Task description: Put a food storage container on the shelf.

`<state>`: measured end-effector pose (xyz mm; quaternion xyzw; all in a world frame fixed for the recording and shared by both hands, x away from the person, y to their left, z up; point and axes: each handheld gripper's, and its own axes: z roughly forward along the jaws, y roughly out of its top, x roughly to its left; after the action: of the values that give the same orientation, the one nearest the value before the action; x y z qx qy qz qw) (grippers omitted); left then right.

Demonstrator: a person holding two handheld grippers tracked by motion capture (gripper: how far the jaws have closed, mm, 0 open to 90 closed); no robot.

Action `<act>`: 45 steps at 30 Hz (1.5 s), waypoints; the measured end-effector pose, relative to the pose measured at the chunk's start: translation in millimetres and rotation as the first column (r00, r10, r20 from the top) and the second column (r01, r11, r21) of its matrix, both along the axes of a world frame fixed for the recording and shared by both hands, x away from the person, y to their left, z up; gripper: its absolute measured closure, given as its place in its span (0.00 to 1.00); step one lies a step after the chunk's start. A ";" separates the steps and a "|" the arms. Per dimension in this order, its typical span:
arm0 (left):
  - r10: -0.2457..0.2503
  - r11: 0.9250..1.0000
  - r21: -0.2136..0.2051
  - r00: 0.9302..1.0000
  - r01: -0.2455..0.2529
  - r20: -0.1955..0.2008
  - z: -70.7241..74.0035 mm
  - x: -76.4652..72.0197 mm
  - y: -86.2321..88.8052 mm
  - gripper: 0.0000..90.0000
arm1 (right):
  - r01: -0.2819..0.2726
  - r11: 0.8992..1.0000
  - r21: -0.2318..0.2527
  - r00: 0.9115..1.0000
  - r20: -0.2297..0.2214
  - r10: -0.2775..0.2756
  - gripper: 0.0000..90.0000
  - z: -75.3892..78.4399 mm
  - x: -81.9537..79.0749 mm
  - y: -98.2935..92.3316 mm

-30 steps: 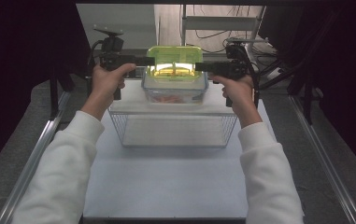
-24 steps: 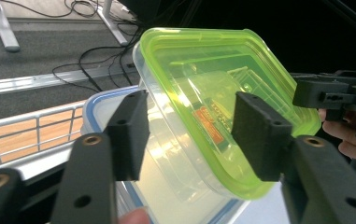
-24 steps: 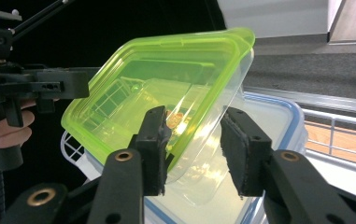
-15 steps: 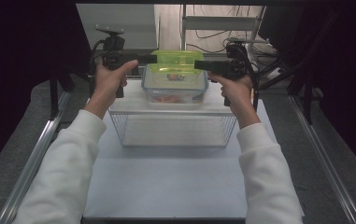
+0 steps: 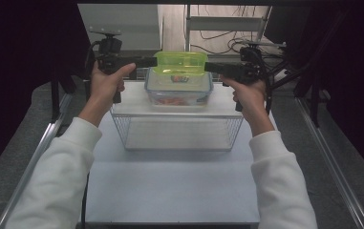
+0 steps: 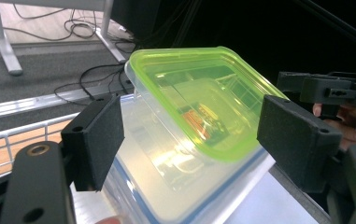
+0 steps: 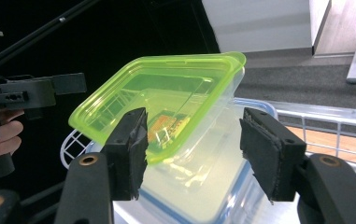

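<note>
A small clear box with a lime-green lid [image 5: 180,62] rests tilted on top of a larger clear box with a blue-rimmed lid [image 5: 178,93]. My left gripper [image 5: 147,61] stands at its left end and my right gripper [image 5: 213,67] at its right end. Both pairs of jaws have just been opening. In the left gripper view the green-lidded box [image 6: 199,100] lies between the pads of the left gripper [image 6: 194,140] without touching them. The right gripper [image 7: 199,151] likewise stands apart from the green-lidded box [image 7: 166,100].
The larger box [image 6: 166,191] sits on an upturned wire basket [image 5: 177,131] on a white table [image 5: 170,191]. Dark curtains flank both sides. Cables and table legs lie on the floor behind. Metal rails run along the table's edges.
Both pairs of jaws have spread and let go of the green-lidded box, which now rests on the larger box. The hands have stayed in place.
</note>
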<state>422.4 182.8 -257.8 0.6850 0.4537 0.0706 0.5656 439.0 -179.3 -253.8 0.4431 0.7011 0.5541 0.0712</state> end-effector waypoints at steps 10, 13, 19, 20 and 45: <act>-0.042 0.999 -0.014 0.998 0.043 0.044 -10.1 -33.9 11.6 0.25 | -0.077 0.997 0.021 0.996 0.056 0.076 0.44 -14.7 -26.8 -16.9; -0.050 0.999 -0.013 0.997 0.051 0.059 -15.8 -44.8 13.6 0.25 | -0.102 0.994 0.039 0.993 0.065 0.099 0.44 -24.4 -34.8 -21.2; -0.082 0.996 -0.032 0.993 0.085 0.088 -32.5 -69.6 18.2 0.25 | -0.136 0.989 0.063 0.987 0.097 0.130 0.44 -43.9 -53.4 -29.4; -0.093 0.995 -0.037 0.992 0.097 0.088 -36.5 -73.9 18.2 0.25 | -0.142 0.988 0.067 0.986 0.097 0.135 0.44 -47.4 -56.5 -30.3; -0.154 0.987 -0.049 0.988 0.153 -0.014 -163.6 -138.9 19.6 0.26 | -0.162 0.987 0.009 0.987 0.015 0.162 0.44 -159.1 -105.3 -48.2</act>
<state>283.4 202.3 -421.4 0.7048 0.4061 0.0098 0.5816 333.7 -227.5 -412.9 0.3809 0.7316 0.5647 0.0286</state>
